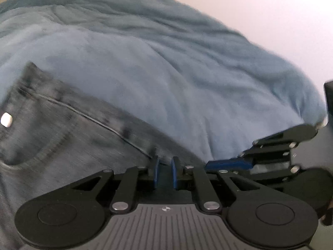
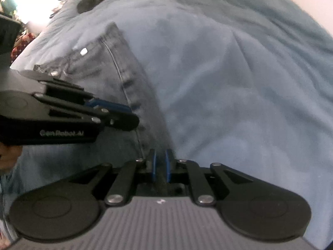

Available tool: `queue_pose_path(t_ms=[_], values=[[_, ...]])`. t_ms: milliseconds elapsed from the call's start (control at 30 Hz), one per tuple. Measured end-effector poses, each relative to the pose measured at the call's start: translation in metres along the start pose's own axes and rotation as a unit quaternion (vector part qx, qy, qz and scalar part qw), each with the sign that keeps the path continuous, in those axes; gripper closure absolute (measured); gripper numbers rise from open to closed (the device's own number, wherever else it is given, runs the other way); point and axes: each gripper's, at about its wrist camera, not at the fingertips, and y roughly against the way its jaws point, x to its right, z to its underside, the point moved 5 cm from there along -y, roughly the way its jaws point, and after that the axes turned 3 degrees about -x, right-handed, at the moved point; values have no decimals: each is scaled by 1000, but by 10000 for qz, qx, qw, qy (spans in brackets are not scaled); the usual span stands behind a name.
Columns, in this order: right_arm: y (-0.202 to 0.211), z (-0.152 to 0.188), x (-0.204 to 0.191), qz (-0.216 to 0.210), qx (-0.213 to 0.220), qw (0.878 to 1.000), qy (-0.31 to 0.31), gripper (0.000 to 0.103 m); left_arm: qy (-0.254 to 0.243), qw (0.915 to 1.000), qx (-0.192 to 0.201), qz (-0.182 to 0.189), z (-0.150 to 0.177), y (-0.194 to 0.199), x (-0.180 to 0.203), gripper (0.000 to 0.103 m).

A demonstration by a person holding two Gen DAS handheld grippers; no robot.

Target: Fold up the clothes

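Now we are holding the grey jeans (image 1: 62, 137) on the blue blanket (image 1: 166, 66): our left gripper (image 1: 165, 171) and right gripper (image 2: 160, 165) are both pinching the denim edge, jaws nearly closed, close together.

Surface: a bed covered by a rumpled blue blanket (image 1: 166, 66), soft and creased.
On it: grey-blue denim jeans (image 1: 52, 129) lay spread flat on the blanket, a pocket, a seam and a metal rivet (image 2: 83, 51) showing.
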Motion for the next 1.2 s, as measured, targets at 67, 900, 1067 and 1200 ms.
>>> queue_pose_path(t_ms=[67, 900, 1067, 1200], values=[[8, 8, 9, 125, -89, 9998, -80, 95, -161, 9996, 97, -207, 4, -1, 13, 85], [-48, -121, -314, -1945, 232, 9577, 2107, 92, 3017, 9029, 685, -2983, 195, 219, -216, 88], [-97, -121, -389, -2154, -33, 9405, 2628, 92, 3747, 8790, 523, -2901, 265, 249, -265, 87], [-116, -123, -412, -2209, -201, 9366, 2714, 92, 3932, 8901, 656, -2210, 289, 262, -267, 80]])
